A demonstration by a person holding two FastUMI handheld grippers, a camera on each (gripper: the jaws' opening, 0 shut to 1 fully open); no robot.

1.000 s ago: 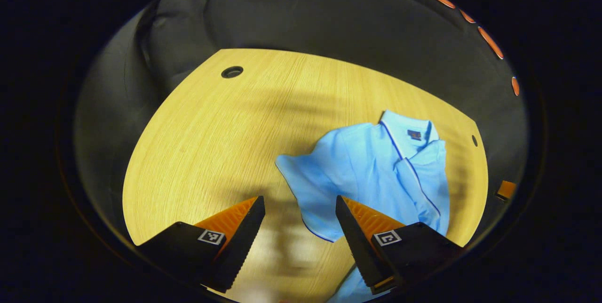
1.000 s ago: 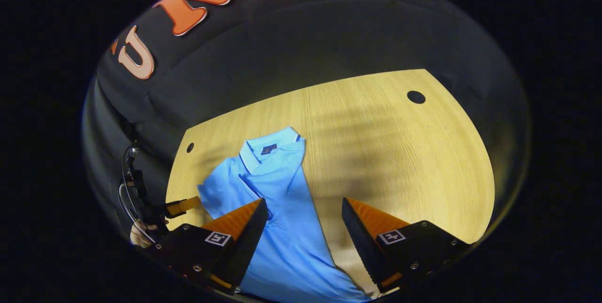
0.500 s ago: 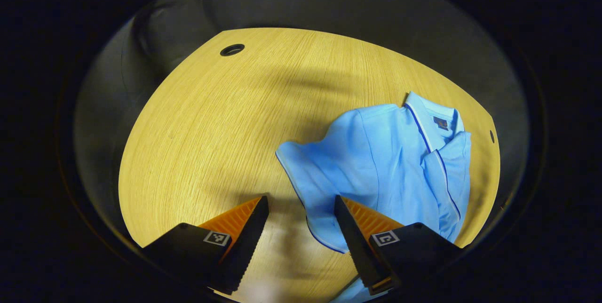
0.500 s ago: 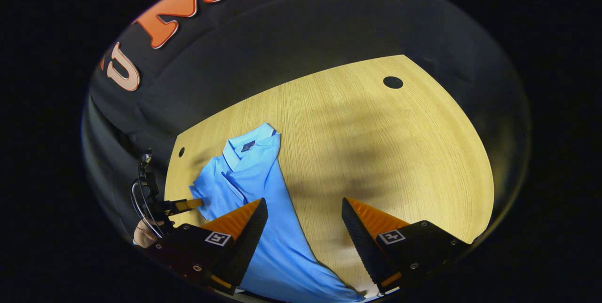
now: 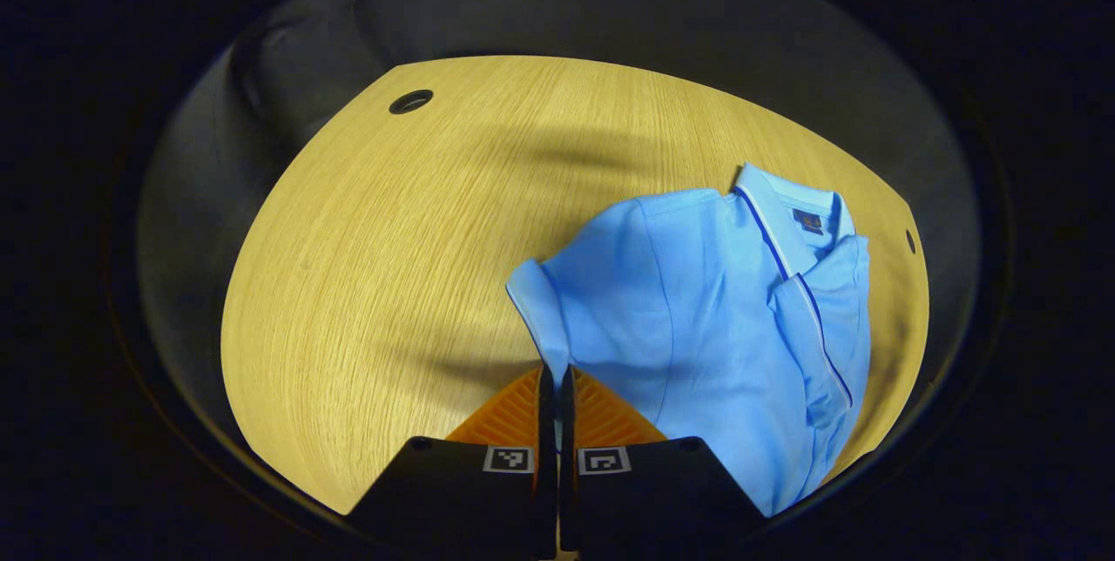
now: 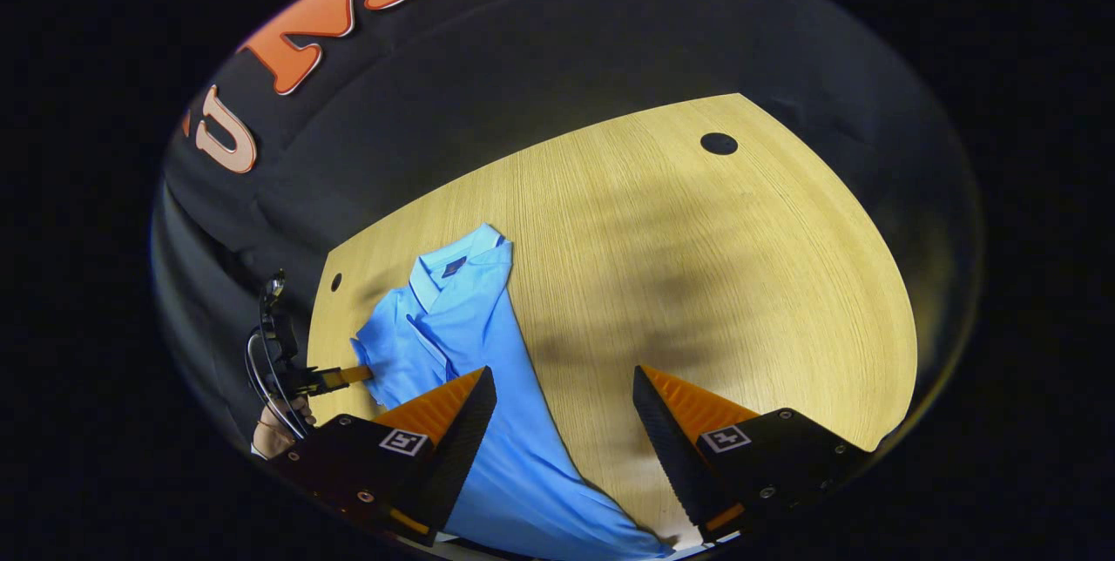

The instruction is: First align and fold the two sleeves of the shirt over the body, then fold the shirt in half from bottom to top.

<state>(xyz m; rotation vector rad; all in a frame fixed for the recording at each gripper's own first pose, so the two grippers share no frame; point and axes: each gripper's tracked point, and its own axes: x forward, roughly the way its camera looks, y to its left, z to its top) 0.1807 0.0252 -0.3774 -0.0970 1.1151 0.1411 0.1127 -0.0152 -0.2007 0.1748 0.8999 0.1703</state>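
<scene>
Shirt first: the light-blue short-sleeved polo shirt with dark piping (image 5: 697,317) lies on the pale wood-grain counter (image 5: 392,265), and in the left gripper view it spreads ahead and to the right of my left tongs (image 5: 555,387). Those tongs are pressed together on the hem edge of the near sleeve (image 5: 544,308), the cloth rising in a thin pinched fold between the two fingers. The collar (image 5: 784,212) points away from me, toward the far right edge of the counter, beside a small dark hole (image 5: 909,240). The other side of the shirt is already doubled over the body, its piped edge running down the front.

In the right gripper view my right tongs (image 6: 564,395) hang spread wide above the counter with nothing between the fingers; the left finger overlaps the lower body of the shirt (image 6: 488,387), while the right one sits over bare wood. Farther off at the left, my left tongs (image 6: 353,375) meet the shirt's sleeve, with my hand (image 6: 277,432) behind them. A round dark grommet hole (image 6: 719,143) sits near the far corner of the counter, well apart from the shirt.
</scene>
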